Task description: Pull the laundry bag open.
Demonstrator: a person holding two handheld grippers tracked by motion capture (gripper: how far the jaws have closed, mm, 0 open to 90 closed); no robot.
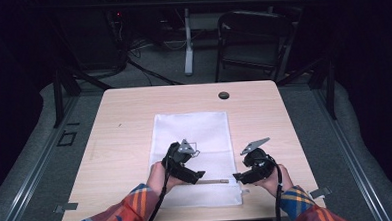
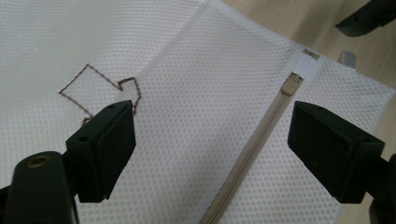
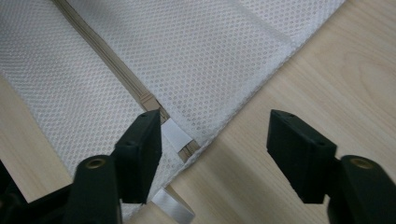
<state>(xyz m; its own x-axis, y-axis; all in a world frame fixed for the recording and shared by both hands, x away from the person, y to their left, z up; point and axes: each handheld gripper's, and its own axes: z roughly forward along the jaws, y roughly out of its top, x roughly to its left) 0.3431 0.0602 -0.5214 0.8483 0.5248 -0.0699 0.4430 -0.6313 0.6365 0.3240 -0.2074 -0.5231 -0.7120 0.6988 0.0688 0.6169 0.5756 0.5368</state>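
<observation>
A: White mesh zip bag lies flat on the table, beige zipper running left-right.

B: Right gripper nearest the zipper end, fingers spread, gripping nothing; left gripper likewise released.

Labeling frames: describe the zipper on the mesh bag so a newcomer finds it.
On the wooden table lies a white mesh bag. Along its near edge, between the two tools, runs the zipper: a thin beige strip, the bag's only coloured line besides a brown stitched outline.
</observation>
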